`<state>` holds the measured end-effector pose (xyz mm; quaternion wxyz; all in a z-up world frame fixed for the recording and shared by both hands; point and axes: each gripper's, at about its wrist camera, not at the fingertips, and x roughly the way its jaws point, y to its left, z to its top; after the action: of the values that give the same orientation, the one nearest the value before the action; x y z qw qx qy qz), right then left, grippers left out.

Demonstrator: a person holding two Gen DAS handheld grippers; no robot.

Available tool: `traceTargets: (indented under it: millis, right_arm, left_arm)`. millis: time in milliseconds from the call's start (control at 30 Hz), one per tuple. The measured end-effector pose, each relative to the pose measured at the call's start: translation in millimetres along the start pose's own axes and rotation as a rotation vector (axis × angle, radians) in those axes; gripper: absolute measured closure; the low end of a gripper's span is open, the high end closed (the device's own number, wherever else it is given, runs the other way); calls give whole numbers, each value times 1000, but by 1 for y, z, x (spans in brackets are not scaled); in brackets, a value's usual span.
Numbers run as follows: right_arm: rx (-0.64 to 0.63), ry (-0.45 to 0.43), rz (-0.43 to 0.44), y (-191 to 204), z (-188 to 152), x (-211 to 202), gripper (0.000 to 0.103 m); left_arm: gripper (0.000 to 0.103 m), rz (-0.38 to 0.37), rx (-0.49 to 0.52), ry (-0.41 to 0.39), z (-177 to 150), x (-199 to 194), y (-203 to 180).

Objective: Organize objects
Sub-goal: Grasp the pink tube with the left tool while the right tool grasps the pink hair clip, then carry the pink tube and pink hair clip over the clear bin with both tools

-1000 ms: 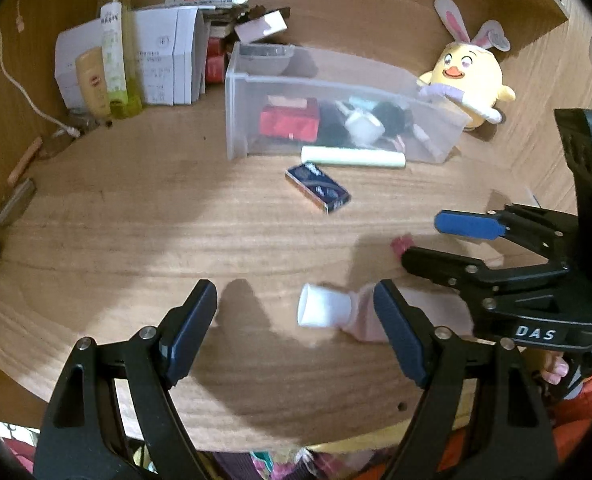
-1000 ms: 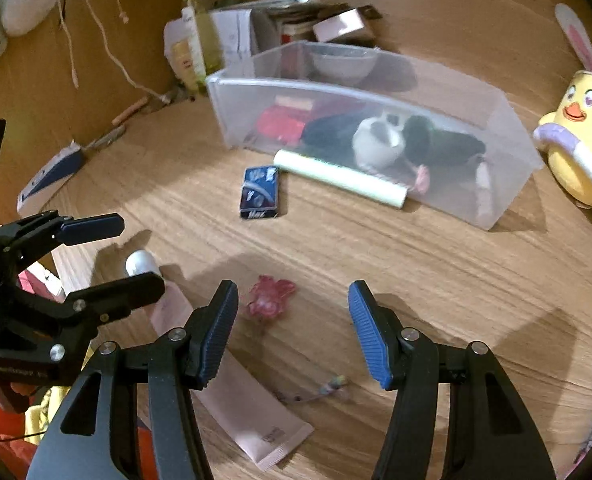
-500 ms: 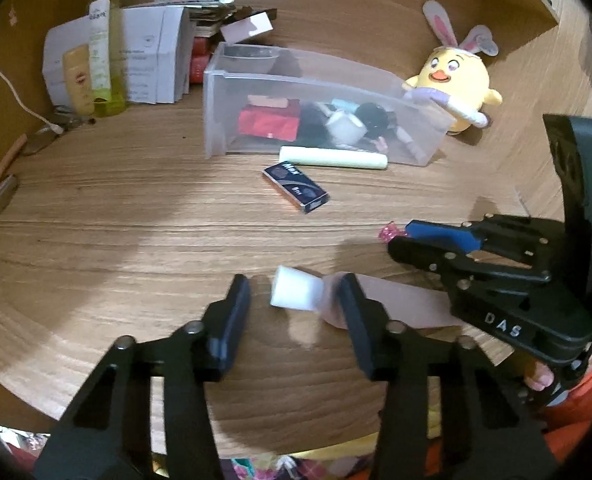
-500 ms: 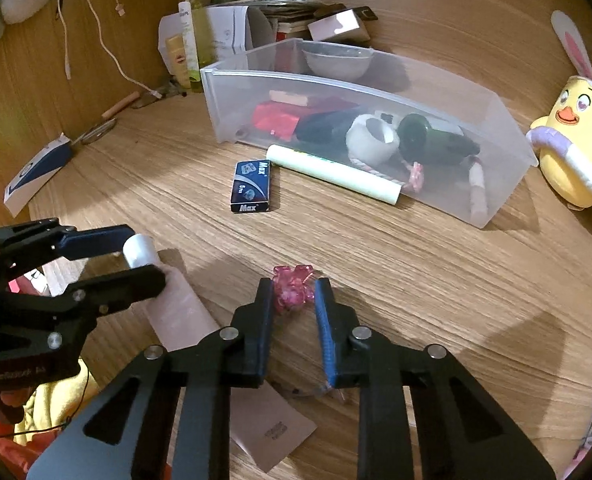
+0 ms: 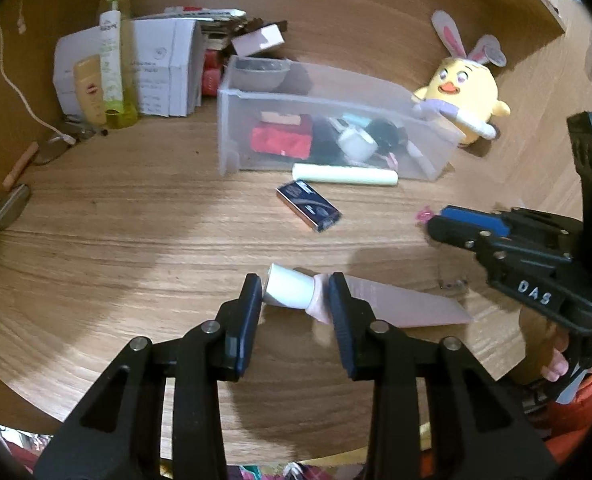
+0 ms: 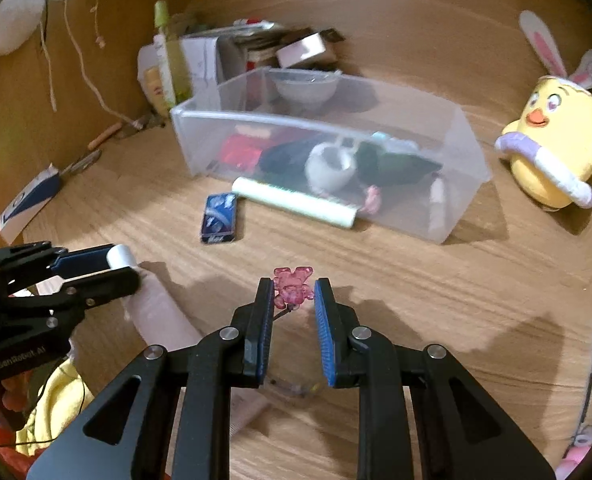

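Note:
A pink tube (image 5: 396, 304) with a white cap (image 5: 289, 286) lies on the wooden table near its front edge. My left gripper (image 5: 296, 292) is closing, and its pads press on the cap end and the tube's shoulder. The right wrist view shows that same gripper (image 6: 107, 268) on the cap at the left. My right gripper (image 6: 294, 292) is shut on a small pink translucent charm (image 6: 291, 282), held just above the table. In the left wrist view the right gripper (image 5: 440, 220) shows at the right with the charm (image 5: 422, 214) at its tips.
A clear plastic bin (image 5: 336, 100) with several items stands mid-table. A pale green roll (image 5: 344, 174) and a dark blue small box (image 5: 310, 206) lie before it. A yellow chick plush (image 5: 464, 88) sits right. Bottles and cartons (image 5: 111, 60) crowd the back left.
My left jaws went from wide apart to tight around the tube's cap end. My right jaws closed on the pink charm and raised it slightly.

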<state>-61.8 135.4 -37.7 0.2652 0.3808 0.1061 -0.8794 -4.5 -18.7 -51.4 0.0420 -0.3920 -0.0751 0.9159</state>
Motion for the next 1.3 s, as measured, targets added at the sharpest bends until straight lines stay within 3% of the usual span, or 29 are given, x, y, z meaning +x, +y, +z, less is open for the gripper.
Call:
traceTargets:
  millis: [500,900,1300]
  right_arm:
    - [75,-87,-80,-41,14,-30,84]
    - [71,-178,-89,-45,38,-49,84]
    - [47,-275,-94,-49,76,-63,84]
  left_arm:
    - [70,26,-33,-94,27,-17,8]
    - [70,31,-49,-190,62,-26,9]
    - [70,36,-78,-217,96,-16,15]
